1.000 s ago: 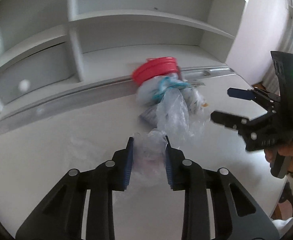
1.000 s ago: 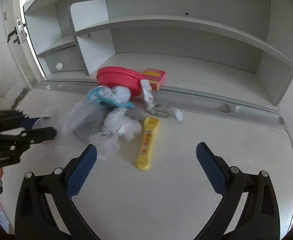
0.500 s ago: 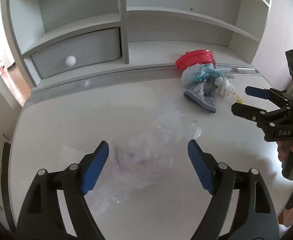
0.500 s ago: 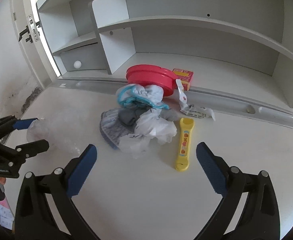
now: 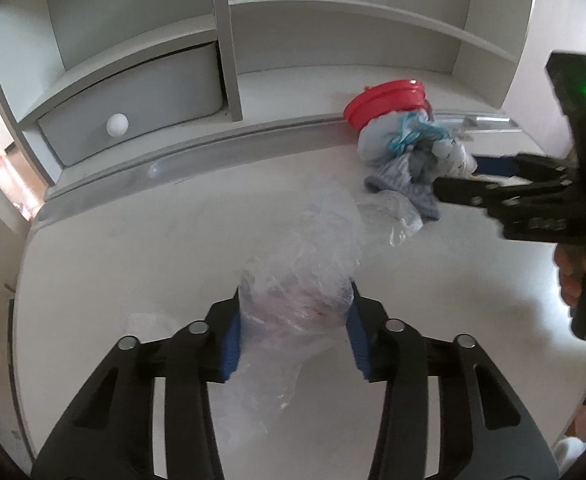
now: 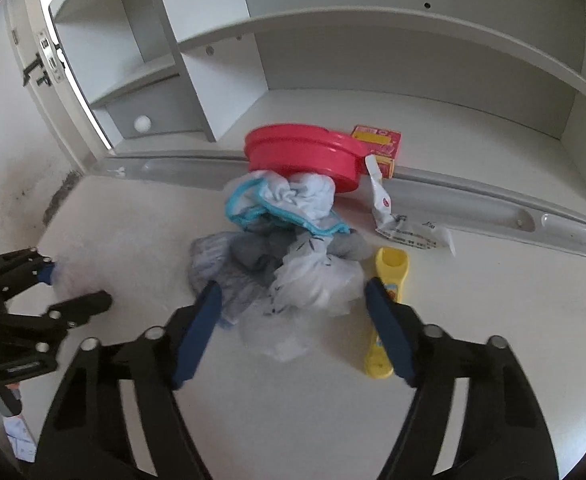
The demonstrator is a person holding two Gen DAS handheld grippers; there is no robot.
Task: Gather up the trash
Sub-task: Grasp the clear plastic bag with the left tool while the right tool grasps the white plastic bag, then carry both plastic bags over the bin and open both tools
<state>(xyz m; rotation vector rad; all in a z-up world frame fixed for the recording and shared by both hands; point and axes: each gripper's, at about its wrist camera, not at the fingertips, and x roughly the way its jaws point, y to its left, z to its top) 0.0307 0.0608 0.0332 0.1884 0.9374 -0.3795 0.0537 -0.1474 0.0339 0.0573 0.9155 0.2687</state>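
A crumpled clear plastic bag (image 5: pixel 309 264) lies on the white desk. My left gripper (image 5: pixel 293 328) has closed its blue pads on the bag's near end; it also shows in the right wrist view (image 6: pixel 69 288). My right gripper (image 6: pixel 293 320) is open, its pads on either side of a white crumpled plastic bag (image 6: pixel 313 284) at the front of a heap of small cloths (image 6: pixel 285 208). It appears in the left wrist view (image 5: pixel 465 180), reaching into the heap (image 5: pixel 409 152). A torn white wrapper (image 6: pixel 405 228) lies to the right.
A red round dish (image 6: pixel 305 152) stands behind the heap against the shelf ledge. A yellow toy handle (image 6: pixel 385 292) lies beside my right finger. A red and yellow box (image 6: pixel 377 144) sits on the shelf. A drawer with a white knob (image 5: pixel 117 124) is at the back left.
My left gripper went from wide open to closed on the clear bag. My right gripper moved forward and down to the cloth heap and narrowed its opening around the white bag.
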